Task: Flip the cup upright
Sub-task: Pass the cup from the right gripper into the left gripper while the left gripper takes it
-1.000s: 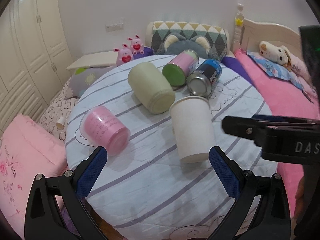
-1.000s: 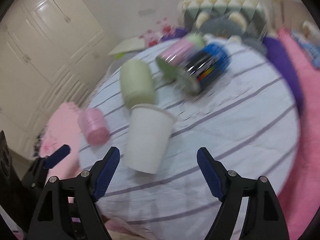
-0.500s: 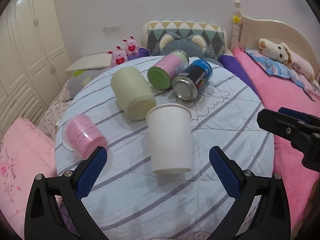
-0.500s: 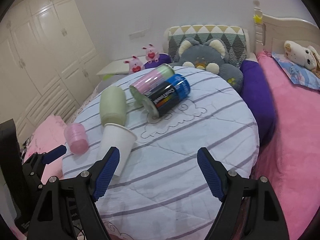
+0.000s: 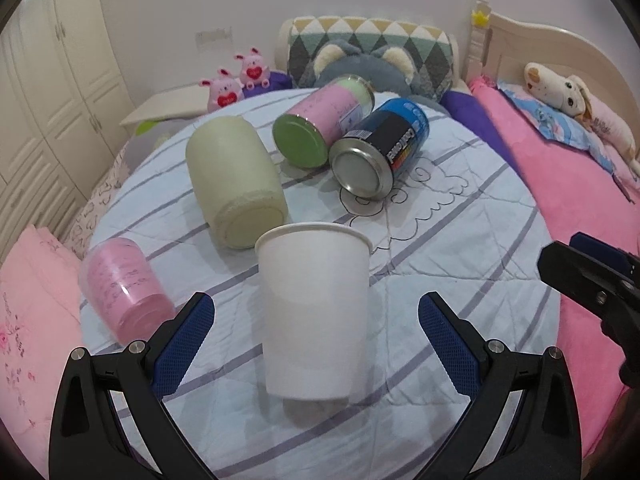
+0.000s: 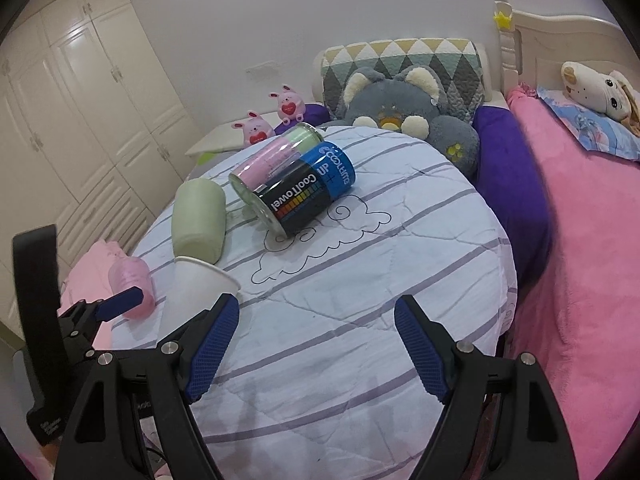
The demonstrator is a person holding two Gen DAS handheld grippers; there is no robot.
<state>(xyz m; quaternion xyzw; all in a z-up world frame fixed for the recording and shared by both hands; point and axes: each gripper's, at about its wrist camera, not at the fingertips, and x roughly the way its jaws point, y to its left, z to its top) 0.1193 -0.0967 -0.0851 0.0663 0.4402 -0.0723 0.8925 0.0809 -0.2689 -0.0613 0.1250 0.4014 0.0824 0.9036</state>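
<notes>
A white paper cup [image 5: 316, 312] stands upright on the round striped table [image 5: 460, 240], rim up. My left gripper [image 5: 316, 344] is open, its blue pads on either side of the cup and apart from it. The cup also shows in the right wrist view [image 6: 198, 296], partly hidden behind my right gripper's left finger. My right gripper [image 6: 316, 348] is open and empty over the table's front edge. It shows at the right edge of the left wrist view [image 5: 592, 280].
Lying on their sides on the table: a pale green cup [image 5: 236, 184], a pink translucent cup [image 5: 124, 288], a pink and green can [image 5: 324, 124], a blue and black can [image 5: 380, 148]. A pink bed [image 6: 580, 240] lies to the right, plush toys behind.
My left gripper has shifted so the white cup sits centred between its pads. My right gripper has drawn back to the right, away from the cup.
</notes>
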